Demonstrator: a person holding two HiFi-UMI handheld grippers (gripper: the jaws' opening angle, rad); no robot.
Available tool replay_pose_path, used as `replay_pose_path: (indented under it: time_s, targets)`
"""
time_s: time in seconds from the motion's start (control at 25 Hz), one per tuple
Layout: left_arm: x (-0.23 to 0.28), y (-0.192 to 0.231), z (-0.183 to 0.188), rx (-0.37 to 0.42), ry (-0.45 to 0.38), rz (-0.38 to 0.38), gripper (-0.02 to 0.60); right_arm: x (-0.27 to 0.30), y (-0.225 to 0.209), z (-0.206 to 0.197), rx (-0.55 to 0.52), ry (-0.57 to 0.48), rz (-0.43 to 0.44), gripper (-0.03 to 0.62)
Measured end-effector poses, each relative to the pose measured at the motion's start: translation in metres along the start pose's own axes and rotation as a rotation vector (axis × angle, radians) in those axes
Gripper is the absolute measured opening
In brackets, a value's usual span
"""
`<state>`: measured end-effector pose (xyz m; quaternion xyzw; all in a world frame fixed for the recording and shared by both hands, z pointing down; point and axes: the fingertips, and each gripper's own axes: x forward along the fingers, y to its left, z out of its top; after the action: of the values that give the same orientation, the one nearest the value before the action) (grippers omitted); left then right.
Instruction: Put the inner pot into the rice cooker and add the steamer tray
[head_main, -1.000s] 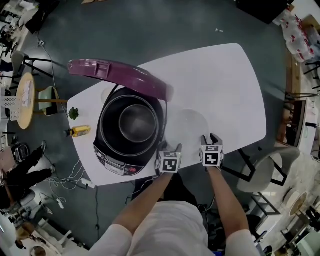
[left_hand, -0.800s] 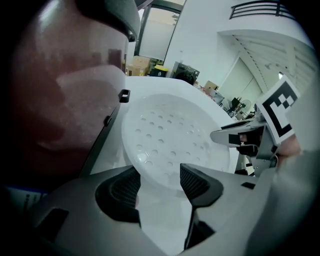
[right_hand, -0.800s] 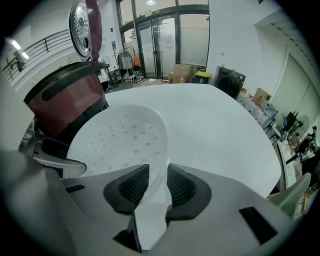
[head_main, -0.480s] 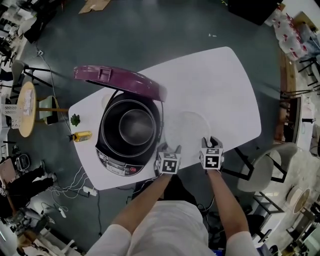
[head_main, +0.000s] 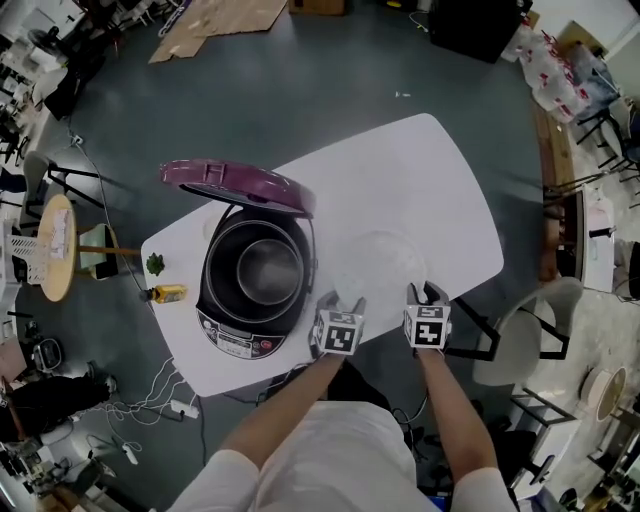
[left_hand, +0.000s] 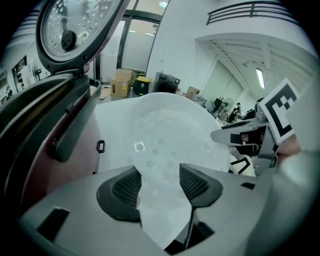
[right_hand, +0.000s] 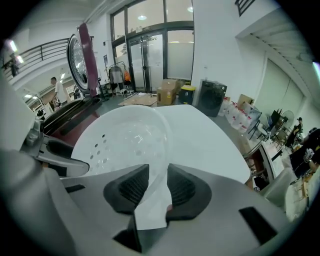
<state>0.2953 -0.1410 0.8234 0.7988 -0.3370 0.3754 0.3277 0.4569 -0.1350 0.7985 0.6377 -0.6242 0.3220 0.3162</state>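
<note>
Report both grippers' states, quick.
Left gripper: closed on the rim of the translucent white perforated steamer tray.
Right gripper: just closed further, gripping the same tray.

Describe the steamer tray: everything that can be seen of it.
The steamer tray is a round, shallow dish of white, slightly see-through plastic with small holes in its bottom. It is empty and sits right of the open rice cooker, over the white table, apparently held clear of it. The left gripper and the right gripper each clamp its near rim; the right one's jaws have just been closing on that rim.
</note>
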Motion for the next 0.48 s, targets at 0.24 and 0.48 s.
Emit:
replay_pose_path:
  time_s: [0.24,0.48]
  targets:
    - [-0.024,-0.013,0.021,0.038,-0.050,-0.022,0.252,-0.034,-0.004,0.018,0.012,-0.048,-0.005,0.126]
    - [-0.055,-0.016,0.037,0.054,-0.098,-0.016,0.249,-0.064,0.003,0.040,0.015,-0.094,0.002,0.126]
